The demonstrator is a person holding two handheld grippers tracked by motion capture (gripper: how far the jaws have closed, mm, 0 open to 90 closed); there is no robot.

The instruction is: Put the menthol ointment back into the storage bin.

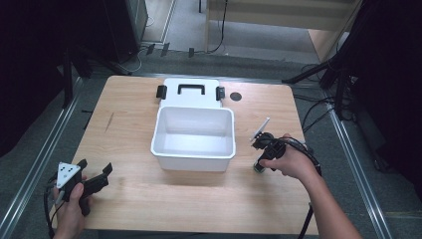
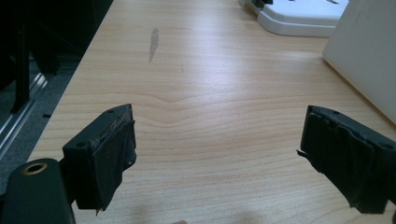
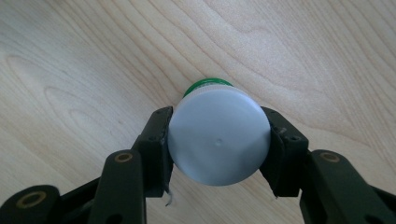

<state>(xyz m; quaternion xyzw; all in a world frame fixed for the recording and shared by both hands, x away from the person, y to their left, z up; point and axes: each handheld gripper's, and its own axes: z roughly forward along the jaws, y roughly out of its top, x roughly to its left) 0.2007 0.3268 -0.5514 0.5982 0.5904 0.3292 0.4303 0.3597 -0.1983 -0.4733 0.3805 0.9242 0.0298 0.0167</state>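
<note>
The high view looks forward and down over the whole desk [image 1: 129, 199]. The left gripper view skims low across its bare wood toward the white box [image 2: 369, 56]. The right gripper view stares straight down, very close.

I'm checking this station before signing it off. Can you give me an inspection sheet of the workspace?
Surface: wooden table, one dark streak near its left side.
Job's things: white-capped bottle with green base, standing on the table right of the open white bin.
Clutter: bin lid behind the bin; small black disc beside it.
Grippers: right tongs shut on the cap; left tongs open, nothing between them.
Cables: one trails from each gripper; more on the floor.
Surroundings: grey floor, metal rails, dark stands.
</note>
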